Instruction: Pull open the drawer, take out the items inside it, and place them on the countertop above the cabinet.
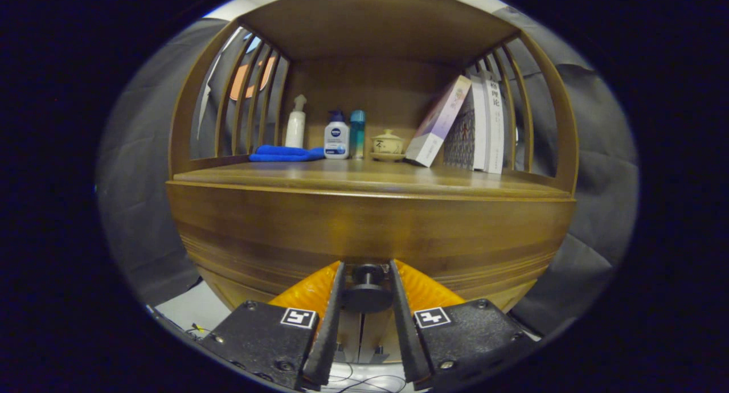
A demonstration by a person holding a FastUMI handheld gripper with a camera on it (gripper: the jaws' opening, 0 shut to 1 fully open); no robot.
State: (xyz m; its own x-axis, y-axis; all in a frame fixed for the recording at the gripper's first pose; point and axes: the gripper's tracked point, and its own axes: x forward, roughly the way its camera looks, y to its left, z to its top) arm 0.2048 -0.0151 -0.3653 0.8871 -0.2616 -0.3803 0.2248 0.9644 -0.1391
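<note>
While fingers (327, 313) flank the knob (366, 290), the gripper (367, 273) looks closed on it, pads touching both sides. Drawer (370, 233) sits shut under the countertop (370, 176); stiff wood, probably heavy-ish, small round knob may slip.

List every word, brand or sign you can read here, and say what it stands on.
White pump bottle: blue brand patch, lettering too small to quote.
White book spine: large characters, too blurred to quote.
Leaning book: cover print unreadable.
Gripper, closed on the drawer knob: two black-and-white square markers, no words.
</note>
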